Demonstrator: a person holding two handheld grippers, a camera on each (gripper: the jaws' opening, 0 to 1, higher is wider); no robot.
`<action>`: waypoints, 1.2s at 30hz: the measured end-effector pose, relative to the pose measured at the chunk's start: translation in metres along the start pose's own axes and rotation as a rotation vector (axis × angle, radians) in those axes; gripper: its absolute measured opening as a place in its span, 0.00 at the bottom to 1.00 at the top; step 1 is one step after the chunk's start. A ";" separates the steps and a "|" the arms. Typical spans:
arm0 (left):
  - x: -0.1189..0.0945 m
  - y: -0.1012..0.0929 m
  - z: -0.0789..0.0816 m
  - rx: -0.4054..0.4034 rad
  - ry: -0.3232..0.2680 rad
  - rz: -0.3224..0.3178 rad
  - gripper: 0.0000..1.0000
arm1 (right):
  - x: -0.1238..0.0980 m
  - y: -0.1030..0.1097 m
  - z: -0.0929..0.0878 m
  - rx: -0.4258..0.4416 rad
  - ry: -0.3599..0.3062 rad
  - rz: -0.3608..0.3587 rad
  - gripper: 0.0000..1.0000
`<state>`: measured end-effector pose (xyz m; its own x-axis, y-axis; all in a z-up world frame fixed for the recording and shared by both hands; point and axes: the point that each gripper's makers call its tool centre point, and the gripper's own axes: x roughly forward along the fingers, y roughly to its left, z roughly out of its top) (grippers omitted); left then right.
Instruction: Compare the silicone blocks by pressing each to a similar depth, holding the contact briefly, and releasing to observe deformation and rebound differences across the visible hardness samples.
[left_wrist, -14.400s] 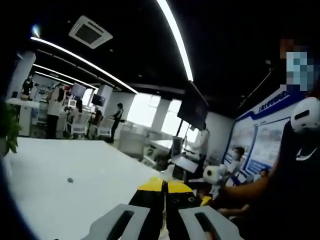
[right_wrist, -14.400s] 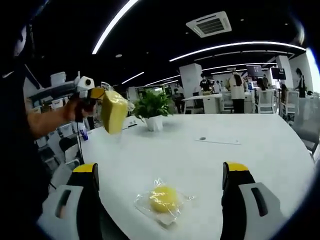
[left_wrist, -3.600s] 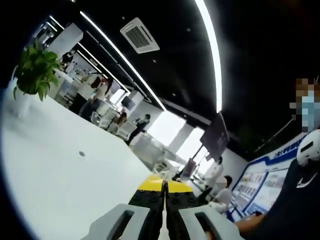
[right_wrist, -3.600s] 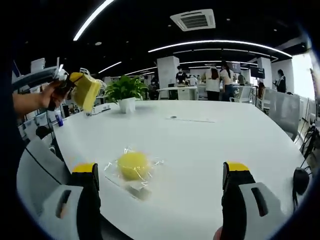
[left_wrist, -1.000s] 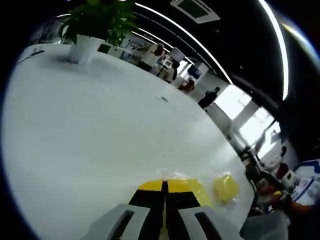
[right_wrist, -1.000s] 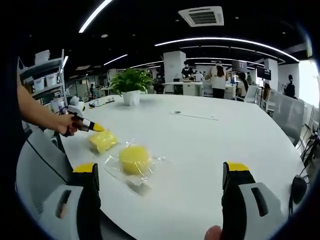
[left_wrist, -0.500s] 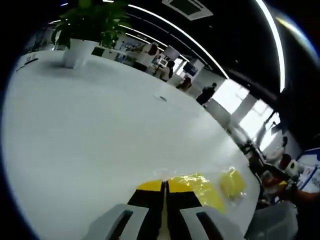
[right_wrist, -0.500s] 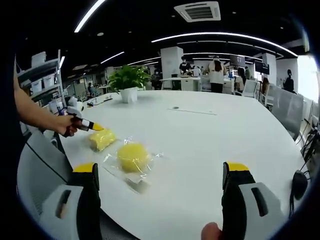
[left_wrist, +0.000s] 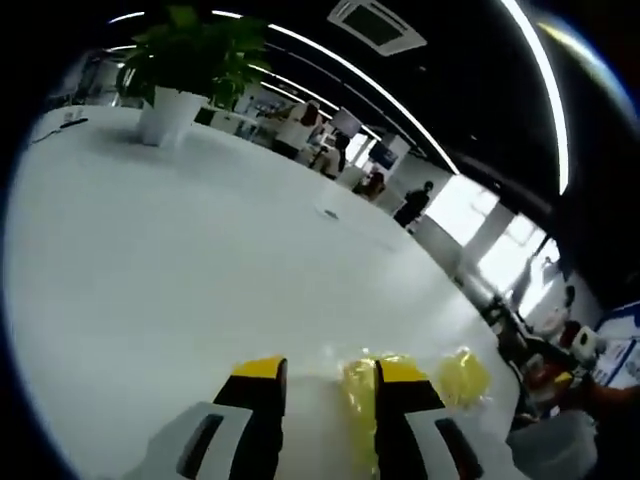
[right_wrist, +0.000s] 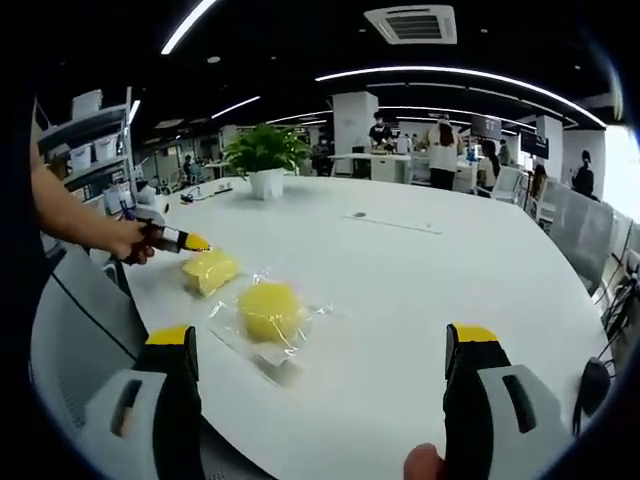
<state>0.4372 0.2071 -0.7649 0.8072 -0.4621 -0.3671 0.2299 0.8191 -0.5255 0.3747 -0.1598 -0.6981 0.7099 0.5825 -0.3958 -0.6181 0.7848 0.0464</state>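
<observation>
Lying between the parted left tongs (left_wrist: 325, 385), yellow block (left_wrist: 358, 395); right tongs (right_wrist: 318, 345) parted.

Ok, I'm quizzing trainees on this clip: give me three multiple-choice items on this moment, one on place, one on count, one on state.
1. Where does the potted plant stand?
A. on the white table
B. on the floor
C. on a shelf

2. How many yellow samples lie on the table in the right gripper view?
A. one
B. two
C. four

3. How is the left tool set?
A. shut on a sample
B. open
C. shut on nothing

Key: 1 A, its white pot sits on the tabletop. 2 B, the block and the round one in clear wrap. 3 B, a gap shows between its jaws.
</observation>
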 end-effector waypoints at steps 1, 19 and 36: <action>-0.003 0.002 0.004 0.037 -0.010 0.014 0.47 | 0.000 -0.002 0.001 0.001 -0.001 -0.005 0.97; -0.074 -0.054 0.011 0.469 0.052 -0.042 0.94 | 0.009 -0.003 -0.003 0.005 -0.027 0.052 0.97; -0.094 -0.090 0.027 0.420 0.032 -0.072 1.00 | 0.015 -0.007 -0.014 0.022 0.033 0.042 0.97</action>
<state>0.3552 0.1859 -0.6628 0.7654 -0.5279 -0.3680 0.4917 0.8487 -0.1949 0.3849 -0.1594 -0.7169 0.6718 0.6079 -0.4233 -0.6392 0.7645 0.0834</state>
